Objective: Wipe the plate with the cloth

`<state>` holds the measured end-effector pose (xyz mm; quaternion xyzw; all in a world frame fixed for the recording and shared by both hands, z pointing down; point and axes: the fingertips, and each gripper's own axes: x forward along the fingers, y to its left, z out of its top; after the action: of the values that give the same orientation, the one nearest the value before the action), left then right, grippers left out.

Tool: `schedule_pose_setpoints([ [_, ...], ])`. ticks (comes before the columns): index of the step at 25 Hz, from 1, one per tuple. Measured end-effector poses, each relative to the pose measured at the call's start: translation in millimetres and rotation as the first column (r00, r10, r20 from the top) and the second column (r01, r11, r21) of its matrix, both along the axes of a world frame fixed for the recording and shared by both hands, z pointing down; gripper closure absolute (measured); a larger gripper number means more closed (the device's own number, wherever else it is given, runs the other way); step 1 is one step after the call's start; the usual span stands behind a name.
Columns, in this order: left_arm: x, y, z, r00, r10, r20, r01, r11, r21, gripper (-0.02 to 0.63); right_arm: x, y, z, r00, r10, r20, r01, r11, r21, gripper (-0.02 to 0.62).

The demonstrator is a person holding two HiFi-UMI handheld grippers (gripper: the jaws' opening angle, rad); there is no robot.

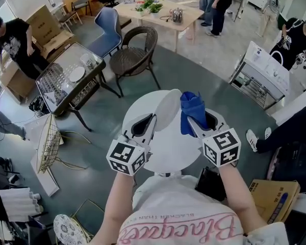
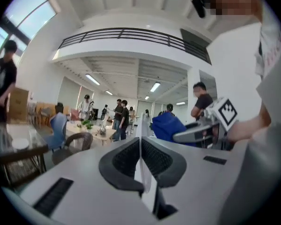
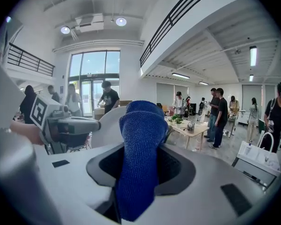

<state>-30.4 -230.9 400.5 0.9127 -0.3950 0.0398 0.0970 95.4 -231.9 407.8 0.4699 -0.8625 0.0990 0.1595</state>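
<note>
Cloth (image 1: 193,111) just right of plate (image 1: 168,108)

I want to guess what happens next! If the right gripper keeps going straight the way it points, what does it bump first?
Probably the white plate in the left gripper; the blue cloth that the right gripper holds would touch it first. Depth is hard to judge.

I see cloth (image 1: 192,110) blue, plate (image 1: 168,107) white, table (image 1: 166,154) white. Left gripper (image 1: 152,117) and right gripper (image 1: 193,122) pale grey, black pads, black-and-white square markers. Floor (image 1: 102,121) grey-green. Chair (image 1: 107,27) blue.
</note>
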Motion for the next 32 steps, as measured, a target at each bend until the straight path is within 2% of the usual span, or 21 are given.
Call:
schedule_pose_setpoints([
  [3,3.8,-0.3,-6.7,0.979,-0.015,0.203,-0.018,0.987,0.161,0.588,11.6,-1.3,-25.5,0.999,-0.014,0.044,0.014,1.0,0.019,0.434],
  [7,8.8,1.4,-10.7,0.92,-0.066,0.385,-0.077,0.936,0.343,0.588,23.5,-2.7,-51.2,0.997,-0.021,0.071,0.017,0.999,0.05,0.434],
  [9,14.8,3.1,-12.1,0.881,-0.098,0.462,-0.127,0.893,0.432,0.588,24.5,-3.3,-60.2,0.997,-0.039,0.067,0.034,0.997,0.074,0.434],
  [13,28.8,12.6,-13.2,0.794,-0.154,0.588,-0.263,0.786,0.56,0.588,11.6,-0.9,-79.0,0.989,-0.142,0.042,0.137,0.984,0.115,0.434],
  [17,36.6,19.4,-14.6,0.734,-0.206,0.647,-0.356,0.695,0.625,0.588,-11.7,-0.9,-102.8,0.965,-0.262,-0.03,0.264,0.952,0.158,0.434],
  [21,45.7,25.0,-16.6,0.681,-0.252,0.688,-0.448,0.6,0.663,0.588,-37.6,-15.0,-122.6,0.939,-0.342,-0.047,0.344,0.92,0.187,0.434],
  [23,50.0,28.8,-16.3,0.656,-0.264,0.707,-0.493,0.559,0.666,0.588,-52.4,-26.1,-125.4,0.927,-0.372,-0.057,0.376,0.909,0.183,0.434],
  [28,60.9,41.7,-12.3,0.599,-0.282,0.749,-0.587,0.482,0.651,0.588,-83.5,-50.6,-116.7,0.908,-0.419,-0.006,0.416,0.902,0.118,0.434],
  [32,66.1,49.2,-9.4,0.568,-0.301,0.766,-0.63,0.441,0.64,0.588,-108.9,-59.9,-93.0,0.89,-0.453,0.056,0.452,0.891,0.031,0.434],
])
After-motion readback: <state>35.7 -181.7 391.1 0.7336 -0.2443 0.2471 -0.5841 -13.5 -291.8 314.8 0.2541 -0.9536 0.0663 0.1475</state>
